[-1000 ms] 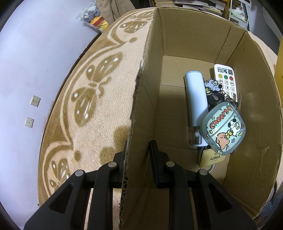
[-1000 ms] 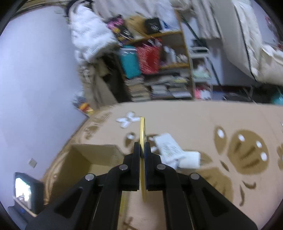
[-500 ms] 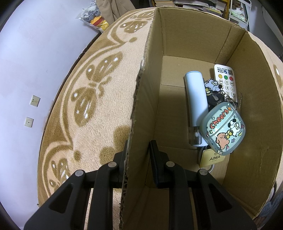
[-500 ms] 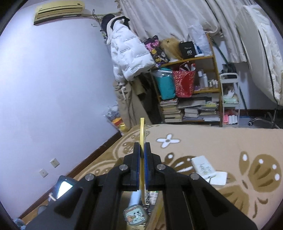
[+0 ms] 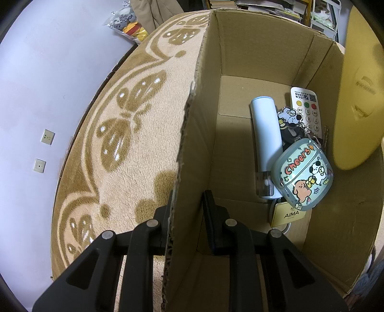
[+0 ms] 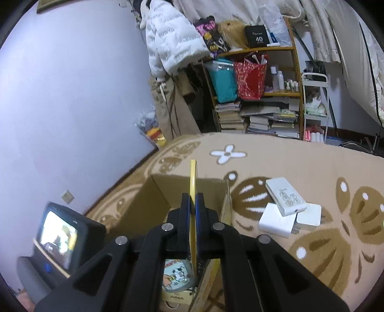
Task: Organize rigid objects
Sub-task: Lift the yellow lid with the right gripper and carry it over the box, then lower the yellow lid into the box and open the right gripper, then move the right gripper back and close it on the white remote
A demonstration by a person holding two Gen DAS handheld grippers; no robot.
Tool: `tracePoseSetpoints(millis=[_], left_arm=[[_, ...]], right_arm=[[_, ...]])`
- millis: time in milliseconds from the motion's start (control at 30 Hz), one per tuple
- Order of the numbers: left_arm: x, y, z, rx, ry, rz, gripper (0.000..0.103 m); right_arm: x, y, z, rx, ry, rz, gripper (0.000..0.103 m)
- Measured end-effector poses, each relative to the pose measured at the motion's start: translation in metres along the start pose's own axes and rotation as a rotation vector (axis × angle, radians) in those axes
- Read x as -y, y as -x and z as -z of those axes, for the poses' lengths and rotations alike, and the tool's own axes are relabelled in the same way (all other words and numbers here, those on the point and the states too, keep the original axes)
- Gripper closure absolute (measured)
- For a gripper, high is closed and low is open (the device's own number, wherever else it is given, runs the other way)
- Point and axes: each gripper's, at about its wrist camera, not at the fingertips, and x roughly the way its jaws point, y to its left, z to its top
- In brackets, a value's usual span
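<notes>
An open cardboard box (image 5: 240,48) stands on a patterned beige carpet (image 5: 144,120). My left gripper (image 5: 189,196) is shut on the box's left wall, one finger inside and one outside. Inside lie a pale blue cylinder (image 5: 265,134), a white remote (image 5: 307,108), a cartoon keychain (image 5: 290,117), a "Cheers" case (image 5: 303,172) and a yellow AIMA tag (image 5: 289,214). My right gripper (image 6: 193,199) is shut on a flat yellow disc (image 6: 193,177) held edge-up over the box (image 6: 163,192). In the left wrist view the disc (image 5: 355,96) hangs over the box's right wall.
Three white boxes (image 6: 285,196) lie stacked on the carpet right of the cardboard box. A shelf of books and bags (image 6: 259,115) stands at the back wall. A snack bag (image 5: 124,21) leans at the carpet's far edge. The left gripper's screen unit (image 6: 60,235) sits left.
My right gripper has carried the yellow disc in over the box; the disc now shows at the right of the left wrist view. The left gripper has kept still on the wall.
</notes>
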Motion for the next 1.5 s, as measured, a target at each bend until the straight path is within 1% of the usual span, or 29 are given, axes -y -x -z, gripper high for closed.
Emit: tracePoseSetpoints(millis=[167, 567, 700, 800, 900, 933, 967, 1000, 1033, 1067, 1100, 1167, 1200, 1267, 1333, 1367, 1500], left_arm=[[0.000, 0.000, 0.000, -0.002, 0.001, 0.000, 0.083], [0.000, 0.000, 0.000, -0.001, 0.000, -0.001, 0.083], [0.000, 0.000, 0.000, -0.001, 0.001, 0.000, 0.083], [0.000, 0.000, 0.000, -0.001, 0.000, -0.001, 0.083], [0.000, -0.001, 0.000, -0.001, 0.000, 0.000, 0.083], [0.000, -0.001, 0.000, -0.001, 0.000, 0.001, 0.083], [0.000, -0.001, 0.000, -0.001, 0.001, 0.001, 0.083], [0.000, -0.001, 0.000, -0.002, 0.001, 0.002, 0.083], [0.000, -0.001, 0.000, -0.002, 0.001, 0.002, 0.083], [0.000, -0.001, 0.000, -0.001, 0.001, 0.003, 0.083], [0.000, -0.001, 0.000, -0.001, 0.000, 0.002, 0.083], [0.000, -0.001, 0.000, -0.001, 0.000, 0.002, 0.083], [0.000, -0.001, 0.000, -0.001, 0.000, 0.002, 0.083], [0.000, -0.001, 0.000, -0.001, 0.000, 0.003, 0.083], [0.000, -0.001, 0.000, -0.001, 0.000, 0.002, 0.083], [0.000, -0.001, 0.000, -0.001, 0.000, 0.002, 0.083], [0.000, -0.001, 0.000, -0.001, -0.003, 0.000, 0.083]], right_arm=[[0.001, -0.012, 0.007, -0.038, 0.020, 0.023, 0.097], [0.001, -0.019, 0.010, -0.074, 0.021, 0.023, 0.097], [0.001, -0.019, 0.011, -0.076, 0.020, 0.024, 0.097], [0.002, -0.016, 0.010, -0.057, 0.023, 0.026, 0.096], [0.004, -0.014, 0.006, -0.048, 0.023, 0.028, 0.088], [0.007, -0.013, 0.005, -0.041, 0.019, 0.034, 0.079], [0.010, -0.011, 0.003, -0.032, 0.009, 0.039, 0.065], [0.014, -0.009, 0.001, -0.021, -0.003, 0.045, 0.058], [0.018, -0.008, -0.001, -0.011, -0.017, 0.053, 0.048], [0.026, -0.006, -0.004, -0.002, -0.039, 0.064, 0.041], [0.032, -0.006, -0.006, -0.001, -0.053, 0.068, 0.038], [0.045, -0.006, -0.012, -0.007, -0.087, 0.081, 0.025], [0.052, -0.006, -0.014, -0.007, -0.107, 0.090, 0.022], [0.066, -0.005, -0.018, -0.002, -0.144, 0.114, 0.012], [0.079, -0.005, -0.019, -0.006, -0.170, 0.143, 0.010], [0.087, -0.007, -0.020, -0.022, -0.187, 0.165, 0.010], [0.106, -0.016, -0.023, -0.040, -0.224, 0.182, 0.010]])
